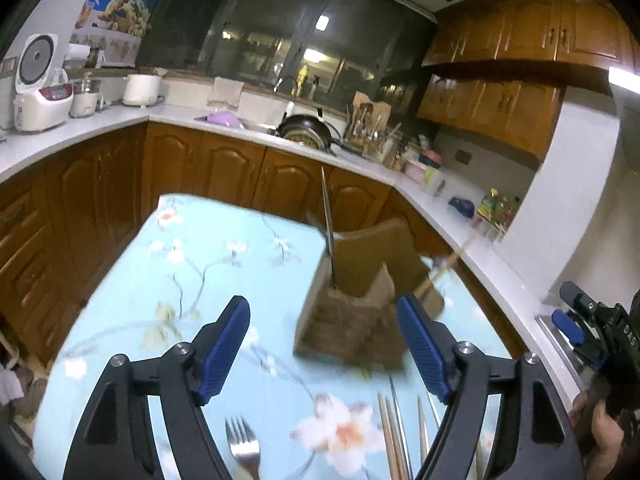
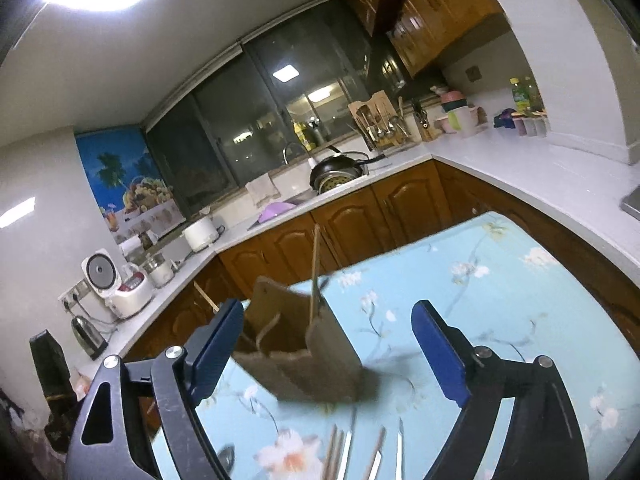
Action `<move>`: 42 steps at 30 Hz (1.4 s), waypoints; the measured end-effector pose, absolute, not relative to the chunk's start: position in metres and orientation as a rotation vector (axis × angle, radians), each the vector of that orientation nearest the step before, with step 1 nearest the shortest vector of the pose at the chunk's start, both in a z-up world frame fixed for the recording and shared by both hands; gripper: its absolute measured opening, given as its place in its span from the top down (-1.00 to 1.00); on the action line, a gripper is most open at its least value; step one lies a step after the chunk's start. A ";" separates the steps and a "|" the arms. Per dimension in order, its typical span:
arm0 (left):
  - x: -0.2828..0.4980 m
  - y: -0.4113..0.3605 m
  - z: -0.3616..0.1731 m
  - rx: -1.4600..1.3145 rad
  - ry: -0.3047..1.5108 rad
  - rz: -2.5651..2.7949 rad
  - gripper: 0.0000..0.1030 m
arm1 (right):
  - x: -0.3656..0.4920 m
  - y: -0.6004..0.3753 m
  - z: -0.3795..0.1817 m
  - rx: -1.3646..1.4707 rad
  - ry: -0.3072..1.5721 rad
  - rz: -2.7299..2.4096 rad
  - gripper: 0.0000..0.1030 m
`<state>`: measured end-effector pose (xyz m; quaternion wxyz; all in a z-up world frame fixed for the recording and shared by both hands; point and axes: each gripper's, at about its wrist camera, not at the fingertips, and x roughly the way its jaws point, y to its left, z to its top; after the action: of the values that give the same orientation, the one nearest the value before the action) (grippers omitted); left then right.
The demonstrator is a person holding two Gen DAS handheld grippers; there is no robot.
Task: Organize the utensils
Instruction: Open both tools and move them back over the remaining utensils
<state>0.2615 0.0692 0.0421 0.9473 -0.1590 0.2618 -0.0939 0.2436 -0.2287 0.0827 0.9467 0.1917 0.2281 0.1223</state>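
While both jaws stand apart and empty, a wooden holder (image 1: 348, 316) sits mid-surface, fork (image 1: 242, 446) and chopsticks (image 1: 390, 436) at the near edge.

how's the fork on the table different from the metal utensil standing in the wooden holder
The fork lies flat on the floral tablecloth; the metal utensil stands nearly upright in the wooden holder. The fork sits loose near the left gripper, outside the holder; the metal utensil is already put away. The fork's tines show; the other's working end is hidden in the holder. Both are shiny metal.
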 end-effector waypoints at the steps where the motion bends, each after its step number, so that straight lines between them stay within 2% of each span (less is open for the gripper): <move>1: 0.255 0.069 0.041 -0.324 0.542 -0.192 -0.47 | 0.239 -0.230 0.081 0.381 0.470 0.246 -0.71; 13: 0.186 0.063 0.025 -0.283 0.654 -0.221 -0.47 | 0.163 -0.249 0.027 0.259 0.592 0.176 -0.71; 21: 0.173 0.049 0.017 -0.260 0.732 -0.232 -0.47 | 0.136 -0.252 -0.010 0.253 0.676 0.145 -0.71; 38: 0.176 0.030 0.016 -0.233 0.772 -0.235 -0.44 | 0.142 -0.247 -0.018 0.223 0.703 0.144 -0.67; 40: 0.181 0.026 0.015 -0.231 0.788 -0.238 -0.44 | 0.145 -0.247 -0.018 0.220 0.706 0.145 -0.62; 42: 0.187 0.021 0.014 -0.225 0.809 -0.244 -0.44 | 0.149 -0.246 -0.017 0.218 0.713 0.150 -0.46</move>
<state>0.1872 0.0211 0.0138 0.9059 -0.1091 0.3917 -0.1182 0.1494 -0.2462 -0.0174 0.9286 0.1066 0.3479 0.0734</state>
